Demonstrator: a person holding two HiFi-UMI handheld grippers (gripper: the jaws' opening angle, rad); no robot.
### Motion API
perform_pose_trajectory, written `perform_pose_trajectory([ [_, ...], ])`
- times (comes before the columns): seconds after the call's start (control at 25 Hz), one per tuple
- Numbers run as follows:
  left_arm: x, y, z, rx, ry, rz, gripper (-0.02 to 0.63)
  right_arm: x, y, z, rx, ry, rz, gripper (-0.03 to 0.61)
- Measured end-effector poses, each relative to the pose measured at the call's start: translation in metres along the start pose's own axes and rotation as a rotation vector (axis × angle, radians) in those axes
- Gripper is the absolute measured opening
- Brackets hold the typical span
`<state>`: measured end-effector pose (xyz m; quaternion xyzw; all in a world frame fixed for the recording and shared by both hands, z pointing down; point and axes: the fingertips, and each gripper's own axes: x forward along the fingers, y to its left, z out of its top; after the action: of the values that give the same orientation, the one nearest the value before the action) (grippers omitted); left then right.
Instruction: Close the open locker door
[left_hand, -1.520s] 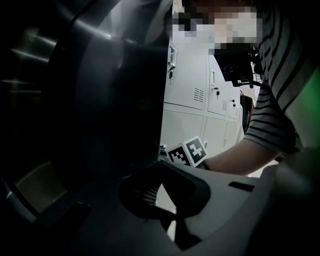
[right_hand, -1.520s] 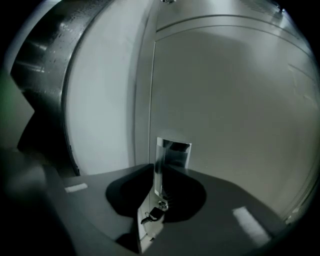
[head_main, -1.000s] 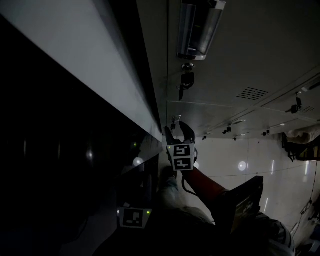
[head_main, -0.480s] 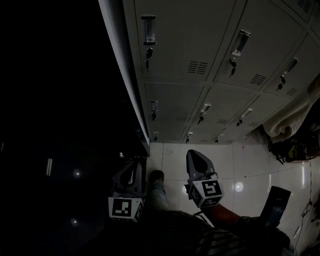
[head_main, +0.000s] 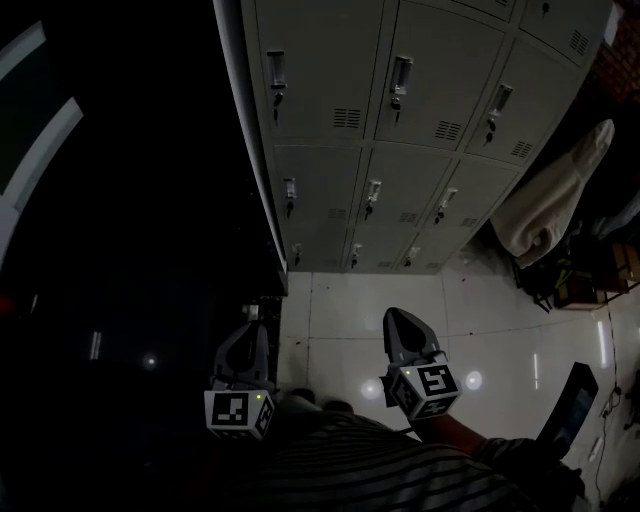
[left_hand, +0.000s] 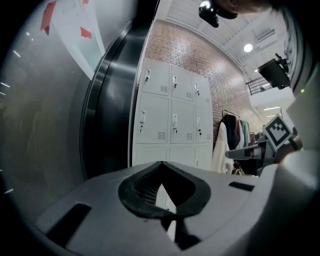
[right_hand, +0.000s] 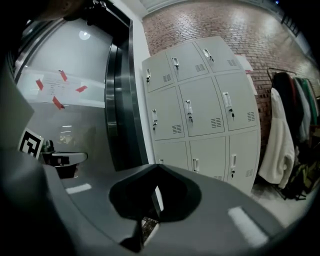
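A grey bank of lockers (head_main: 400, 130) stands against a brick wall, and every door I can see on it lies flush and closed, each with a small handle and key. My left gripper (head_main: 248, 338) and right gripper (head_main: 401, 320) hang low over the tiled floor, well short of the lockers and touching nothing. In the left gripper view the left gripper (left_hand: 160, 164) has its jaws together, with the lockers (left_hand: 172, 115) ahead. In the right gripper view the right gripper (right_hand: 156, 166) is also shut and empty, facing the lockers (right_hand: 200, 110).
A dark metal door frame (right_hand: 117, 110) borders the lockers on the left, beside a wall with a taped paper notice (right_hand: 60, 85). A pale coat (head_main: 545, 200) hangs on a rack to the right, above bags. The glossy tiled floor (head_main: 500, 320) lies between me and the lockers.
The right gripper was open close to a locker door, then drew back and shut. The view pulled away from the lockers, and both grippers now hang low side by side.
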<state>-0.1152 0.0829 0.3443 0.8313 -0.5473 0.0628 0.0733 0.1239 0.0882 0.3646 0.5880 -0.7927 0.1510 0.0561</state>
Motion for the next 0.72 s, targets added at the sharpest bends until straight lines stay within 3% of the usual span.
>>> perform_pose_trajectory([
  [0.08,-0.011,0.003,0.002,-0.010,-0.008,0.009,0.005,-0.003,0.016,0.007,-0.006,-0.015,0.022,0.000],
  [0.24,-0.013,-0.006,0.000,-0.029,0.012,-0.101,0.005,-0.024,0.030,0.008,0.002,-0.029,-0.057,0.001],
  [0.4,-0.028,0.002,0.011,-0.005,0.007,-0.084,0.005,-0.020,0.063,0.019,0.001,-0.038,0.018,0.000],
  [0.72,-0.038,0.000,0.006,-0.015,0.037,-0.141,0.005,-0.023,0.085,0.013,-0.010,-0.030,0.007,0.000],
])
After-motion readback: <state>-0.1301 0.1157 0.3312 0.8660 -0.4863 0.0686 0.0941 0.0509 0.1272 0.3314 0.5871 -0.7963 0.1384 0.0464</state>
